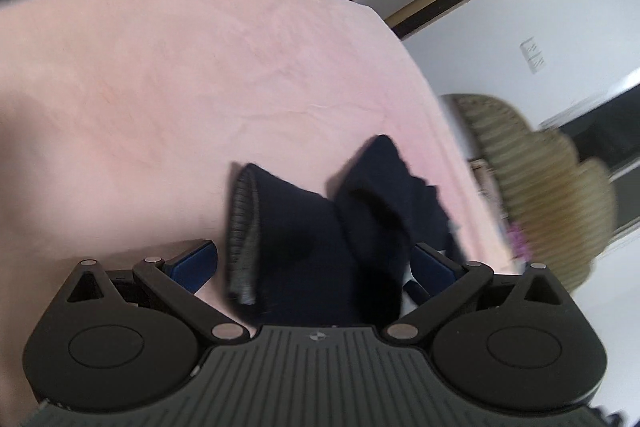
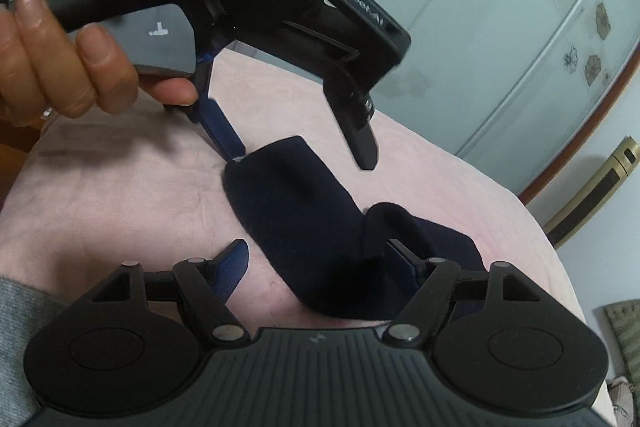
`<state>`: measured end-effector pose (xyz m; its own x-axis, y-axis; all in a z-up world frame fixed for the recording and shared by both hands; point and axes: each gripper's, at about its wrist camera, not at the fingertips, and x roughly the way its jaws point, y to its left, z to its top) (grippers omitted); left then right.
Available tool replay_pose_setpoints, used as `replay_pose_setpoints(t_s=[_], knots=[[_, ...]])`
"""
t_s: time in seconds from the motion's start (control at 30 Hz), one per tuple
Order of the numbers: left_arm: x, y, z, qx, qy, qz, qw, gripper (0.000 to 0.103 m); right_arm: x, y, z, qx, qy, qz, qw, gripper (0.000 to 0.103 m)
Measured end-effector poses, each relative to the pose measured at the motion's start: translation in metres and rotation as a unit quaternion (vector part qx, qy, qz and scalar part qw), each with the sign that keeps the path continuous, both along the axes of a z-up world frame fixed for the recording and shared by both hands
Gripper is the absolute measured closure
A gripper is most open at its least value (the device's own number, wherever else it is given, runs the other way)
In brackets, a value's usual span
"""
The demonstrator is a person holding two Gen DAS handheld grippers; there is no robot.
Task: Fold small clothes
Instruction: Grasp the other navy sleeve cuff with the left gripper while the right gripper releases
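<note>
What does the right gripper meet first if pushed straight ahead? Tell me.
Most likely the dark navy sock, lying between the open right gripper's fingers on the pink sheet; depth is unclear.

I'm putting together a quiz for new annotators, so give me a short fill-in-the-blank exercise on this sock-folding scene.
1. The dark sock lies on a ___ cloth.
2. The left gripper is held by a bare ___.
3. The jaws of the right gripper stand ___.
Missing words: pink; hand; open.
</note>
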<state>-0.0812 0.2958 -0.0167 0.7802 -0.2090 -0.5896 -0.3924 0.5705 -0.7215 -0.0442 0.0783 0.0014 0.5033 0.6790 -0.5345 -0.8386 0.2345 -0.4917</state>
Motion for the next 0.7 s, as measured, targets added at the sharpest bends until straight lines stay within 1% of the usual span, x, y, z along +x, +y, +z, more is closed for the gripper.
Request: replay_pose_setpoints(t_s=[0.03, 0.1, 0.13, 0.17, 0.2, 0.23, 0.27, 0.3, 0.33, 0.37, 0.47, 0.53, 0.57, 0.6, 0.63, 0.67, 0.7], knots=[[0.003, 0.003, -0.005, -0.014, -0.009, 0.001, 0.9999, 0.004, 0.003, -0.001, 0.001, 0.004, 0.001, -0.005, 1.000, 0.028], [0.007, 0.005, -0.011, -0.042, -0.022, 0.005, 0.9989, 0.016, 0.006, -0.007, 0.005, 0.017, 0.003, -0.019, 1.000, 0.028], [0.009, 0.006, -0.015, -0.059, -0.025, 0.003, 0.9980, 0.031, 0.011, -0.009, 0.006, 0.022, 0.008, -0.027, 0.999, 0.028], [0.011, 0.006, -0.020, -0.076, -0.024, 0.005, 0.9968, 0.050, 0.014, -0.011, 0.008, 0.026, 0.014, -0.035, 0.999, 0.028], [0.013, 0.007, -0.027, -0.093, -0.021, 0.007, 0.9954, 0.061, 0.017, -0.014, 0.009, 0.030, 0.018, -0.044, 0.998, 0.028], [0.014, 0.008, -0.032, -0.107, -0.016, 0.008, 0.9941, 0.084, 0.021, -0.017, 0.010, 0.035, 0.021, -0.053, 0.998, 0.028], [0.016, 0.008, -0.038, -0.116, -0.011, 0.011, 0.9931, 0.091, 0.024, -0.021, 0.012, 0.039, 0.023, -0.062, 0.997, 0.028], [0.016, 0.008, -0.043, -0.122, -0.007, 0.021, 0.9923, 0.091, 0.028, -0.025, 0.014, 0.042, 0.023, -0.072, 0.996, 0.028], [0.015, 0.009, -0.043, -0.124, -0.011, 0.028, 0.9918, 0.091, 0.031, -0.030, 0.014, 0.045, 0.021, -0.082, 0.995, 0.028], [0.014, 0.011, -0.040, -0.116, -0.014, 0.032, 0.9927, 0.092, 0.035, -0.036, 0.016, 0.047, 0.020, -0.093, 0.994, 0.028], [0.014, 0.021, -0.016, -0.049, -0.017, 0.051, 0.9974, 0.092, 0.049, -0.057, 0.018, 0.054, 0.025, -0.133, 0.989, 0.028], [0.016, 0.039, 0.010, -0.002, -0.019, 0.076, 0.9969, 0.092, 0.063, -0.072, 0.017, 0.056, 0.025, -0.172, 0.983, 0.028], [0.016, 0.048, 0.023, 0.023, -0.020, 0.091, 0.9953, 0.092, 0.070, -0.081, 0.017, 0.058, 0.024, -0.194, 0.979, 0.028], [0.018, 0.057, 0.040, 0.060, -0.020, 0.108, 0.9922, 0.092, 0.078, -0.091, 0.017, 0.060, 0.026, -0.218, 0.974, 0.028], [0.021, 0.066, 0.059, 0.111, -0.019, 0.126, 0.9856, 0.092, 0.086, -0.100, 0.016, 0.064, 0.030, -0.242, 0.968, 0.028], [0.024, 0.071, 0.074, 0.153, -0.016, 0.143, 0.9777, 0.092, 0.094, -0.111, 0.017, 0.069, 0.034, -0.266, 0.961, 0.027], [0.029, 0.077, 0.090, 0.199, -0.010, 0.159, 0.9670, 0.092, 0.101, -0.121, 0.017, 0.076, 0.038, -0.289, 0.954, 0.027]])
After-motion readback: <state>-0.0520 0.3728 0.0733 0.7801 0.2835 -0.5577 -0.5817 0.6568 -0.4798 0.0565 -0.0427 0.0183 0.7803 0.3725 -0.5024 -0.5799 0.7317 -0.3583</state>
